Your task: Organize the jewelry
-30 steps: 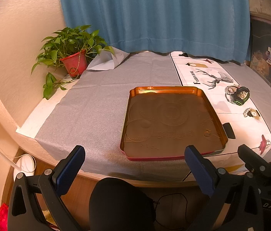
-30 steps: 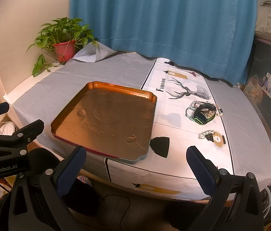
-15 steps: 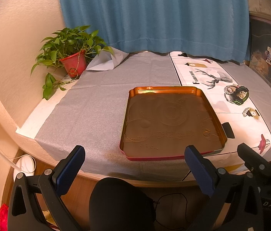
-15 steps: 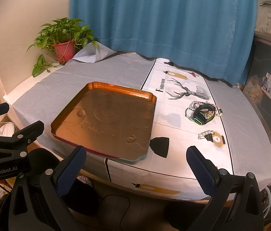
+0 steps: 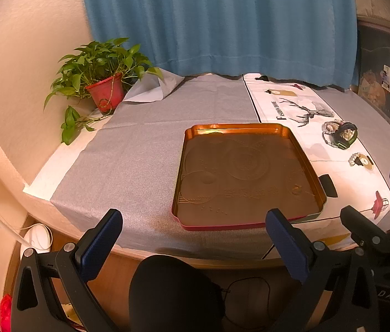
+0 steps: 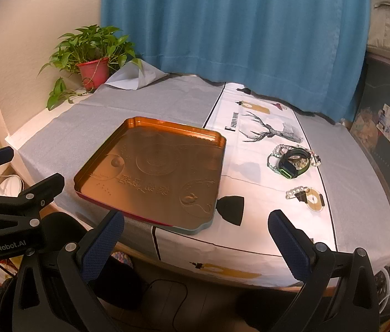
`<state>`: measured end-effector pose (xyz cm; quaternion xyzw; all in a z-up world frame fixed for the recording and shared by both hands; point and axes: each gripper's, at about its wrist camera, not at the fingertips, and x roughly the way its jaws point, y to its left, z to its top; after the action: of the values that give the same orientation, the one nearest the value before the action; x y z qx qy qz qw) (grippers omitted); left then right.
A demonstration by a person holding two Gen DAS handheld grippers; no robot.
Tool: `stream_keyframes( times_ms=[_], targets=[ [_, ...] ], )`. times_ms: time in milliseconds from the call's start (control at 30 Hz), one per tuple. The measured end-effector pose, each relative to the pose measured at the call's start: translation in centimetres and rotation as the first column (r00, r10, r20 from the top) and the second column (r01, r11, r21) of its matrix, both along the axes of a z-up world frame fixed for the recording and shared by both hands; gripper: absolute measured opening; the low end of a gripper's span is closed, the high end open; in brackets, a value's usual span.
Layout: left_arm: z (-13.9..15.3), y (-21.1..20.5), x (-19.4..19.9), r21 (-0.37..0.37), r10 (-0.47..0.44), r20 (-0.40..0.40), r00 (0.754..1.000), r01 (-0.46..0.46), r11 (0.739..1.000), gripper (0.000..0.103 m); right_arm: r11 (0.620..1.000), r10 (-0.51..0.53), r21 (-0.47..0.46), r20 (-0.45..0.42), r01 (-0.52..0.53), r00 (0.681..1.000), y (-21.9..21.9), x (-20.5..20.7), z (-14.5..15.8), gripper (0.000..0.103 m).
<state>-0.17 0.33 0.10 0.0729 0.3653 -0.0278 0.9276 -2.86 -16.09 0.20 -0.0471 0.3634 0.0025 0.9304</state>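
Since the tray (image 6: 150, 171) holds nothing so far, I'd say zero progress: the bracelet pile (image 6: 293, 160) and smaller piece (image 6: 307, 196) sit on the desk (image 6: 167, 105) at its 3 o'clock. Left hand-held gripper (image 5: 195, 246) and right hand-held gripper (image 6: 196, 242) both hover spread, holding nothing.

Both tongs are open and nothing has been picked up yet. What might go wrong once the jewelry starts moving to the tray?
1. The bead bracelet lies tangled with the black-and-green band; grabbing one may drag the other.
2. The small bead piece lies flat on the cloth, so the right tongs may pinch fabric.
3. The tray overhangs the table edge; a knock could tip it.
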Motion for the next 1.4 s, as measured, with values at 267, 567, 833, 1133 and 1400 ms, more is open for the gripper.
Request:
stream_keyframes(
  times_ms=[267,567,833,1133,1400],
  targets=[
    [0.0,-0.2,0.1,0.002,0.0,-0.003,1.0,0.0,1.0,0.103,1.0,0.001,-0.001,0.001,-0.001,1.0,0.0,0.0,-0.1,0.103],
    [-0.6,-0.8,0.1,0.011,-0.01,-0.022,1.0,0.01,1.0,0.103,1.0,0.002,0.011,-0.016,-0.001,1.0,-0.3,-0.2,-0.9,0.103],
    [-2.5,-3.5,0.9,0.016,-0.099,-0.106,0.989,0.101,0.995,0.103,0.994,-0.1,0.038,-0.061,0.103,0.993,-6.1,-0.2,-3.4,0.103],
    [-2.7,-9.9,3.7,0.012,-0.21,-0.172,0.963,0.215,0.977,0.103,0.928,-0.337,0.132,-0.106,0.349,0.935,-19.4,2.5,-5.9,0.103],
    [-1.8,-14.6,8.9,0.006,-0.213,-0.185,0.959,0.218,0.976,0.103,0.938,-0.266,0.176,-0.185,0.298,0.946,-21.5,12.4,-9.3,0.103]
  ],
)
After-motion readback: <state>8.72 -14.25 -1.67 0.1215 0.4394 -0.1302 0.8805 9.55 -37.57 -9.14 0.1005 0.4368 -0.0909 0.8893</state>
